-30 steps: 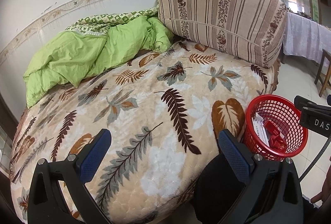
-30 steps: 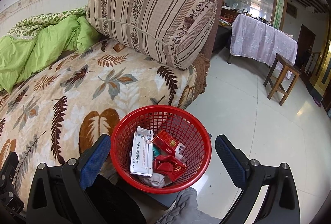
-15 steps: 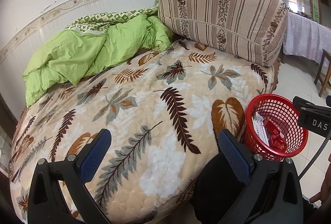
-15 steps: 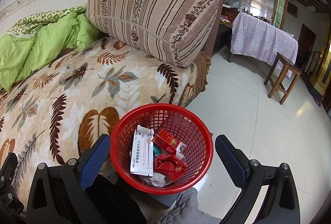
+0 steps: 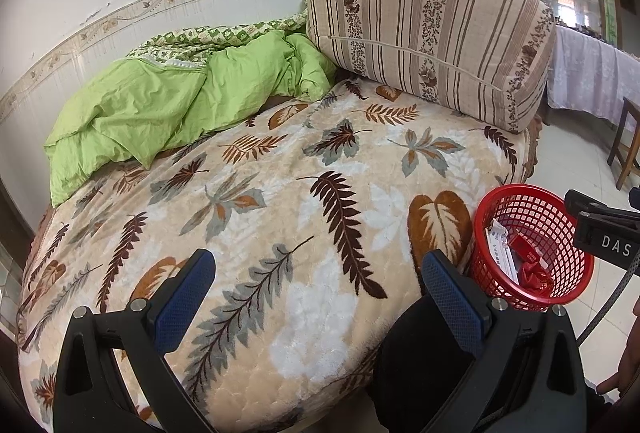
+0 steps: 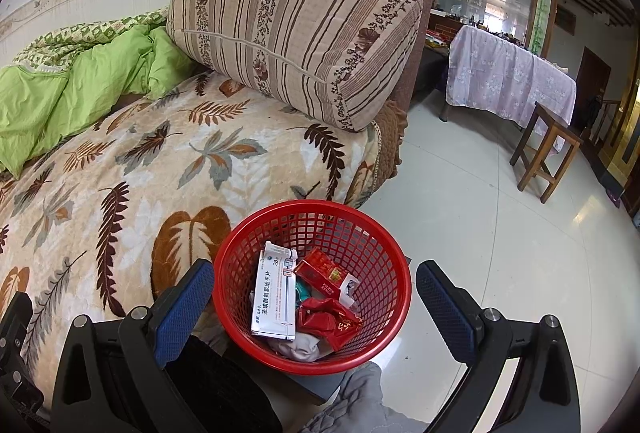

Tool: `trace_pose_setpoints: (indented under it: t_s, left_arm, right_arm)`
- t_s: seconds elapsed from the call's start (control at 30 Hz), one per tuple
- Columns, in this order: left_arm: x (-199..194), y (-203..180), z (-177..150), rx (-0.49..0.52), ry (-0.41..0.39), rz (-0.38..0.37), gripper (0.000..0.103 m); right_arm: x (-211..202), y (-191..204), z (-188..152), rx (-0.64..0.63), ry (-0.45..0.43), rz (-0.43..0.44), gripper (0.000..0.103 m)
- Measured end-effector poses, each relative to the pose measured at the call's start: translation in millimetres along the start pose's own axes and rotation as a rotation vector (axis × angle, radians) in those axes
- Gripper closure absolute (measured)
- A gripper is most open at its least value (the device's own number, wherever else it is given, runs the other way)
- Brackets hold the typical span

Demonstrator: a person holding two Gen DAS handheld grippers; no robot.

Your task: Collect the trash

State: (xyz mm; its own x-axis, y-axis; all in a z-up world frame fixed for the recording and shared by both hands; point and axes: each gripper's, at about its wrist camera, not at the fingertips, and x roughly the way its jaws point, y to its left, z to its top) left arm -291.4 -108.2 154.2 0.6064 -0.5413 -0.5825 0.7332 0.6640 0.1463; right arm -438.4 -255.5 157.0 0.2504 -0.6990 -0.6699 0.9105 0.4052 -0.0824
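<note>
A red mesh basket [image 6: 380,233] stands beside the bed's near edge and also shows in the left wrist view [image 5: 560,217]. It holds a white medicine box [image 6: 274,299], a red cigarette pack [image 6: 320,275], a crumpled red wrapper [image 6: 332,321] and a grey wad. My right gripper [image 6: 314,303] is open and empty, with its fingers either side of the basket and above it. My left gripper [image 5: 318,297] is open and empty over the leaf-patterned blanket [image 5: 280,201], left of the basket.
A green quilt [image 5: 180,93] and a striped bolster [image 5: 432,41] lie at the back of the bed. A wooden stool [image 6: 544,149] and a cloth-covered table [image 6: 508,81] stand on the white tiled floor to the right.
Both grippers have drifted slightly; the basket sits a little higher and farther in the right wrist view. Both stay open and empty.
</note>
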Motion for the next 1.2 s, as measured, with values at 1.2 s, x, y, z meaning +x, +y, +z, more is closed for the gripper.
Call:
trace_pose_setpoints:
  t_s: [1.2]
  left_arm:
    - [-1.2,-0.4,0.0,-0.004,-0.002,0.001,0.000]
  right_arm:
    - [-2.1,0.1,-2.4,-0.005,0.000,-0.001,0.002]
